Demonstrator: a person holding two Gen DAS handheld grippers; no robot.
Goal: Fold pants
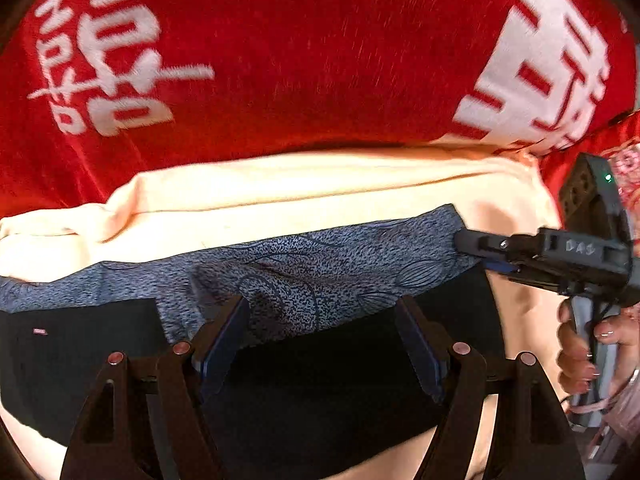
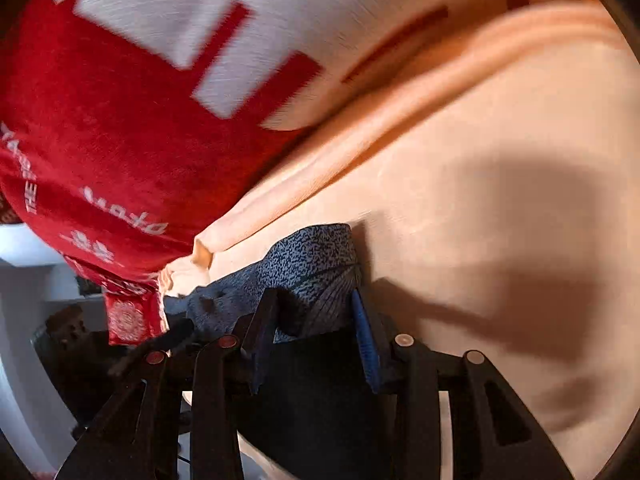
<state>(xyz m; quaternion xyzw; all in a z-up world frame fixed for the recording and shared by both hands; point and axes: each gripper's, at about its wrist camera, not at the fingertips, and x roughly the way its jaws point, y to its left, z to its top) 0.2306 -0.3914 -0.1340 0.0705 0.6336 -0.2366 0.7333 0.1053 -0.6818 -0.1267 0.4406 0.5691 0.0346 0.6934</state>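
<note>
The pants (image 1: 304,264) are blue speckled cloth with a black part (image 1: 320,380), lying flat on a cream sheet (image 1: 280,184). My left gripper (image 1: 320,312) is open just above the pants' middle, with nothing between the jaws. My right gripper (image 1: 460,240) reaches in from the right, its tip at the pants' far right corner. In the right wrist view the right gripper (image 2: 314,308) stands open around that blue corner (image 2: 316,256), with the black part (image 2: 312,392) below between the fingers.
A red blanket (image 1: 300,60) with large white characters lies behind the cream sheet; it also shows in the right wrist view (image 2: 120,120). A hand (image 1: 592,344) holds the right gripper's handle. White furniture (image 2: 24,280) stands off the bed's edge.
</note>
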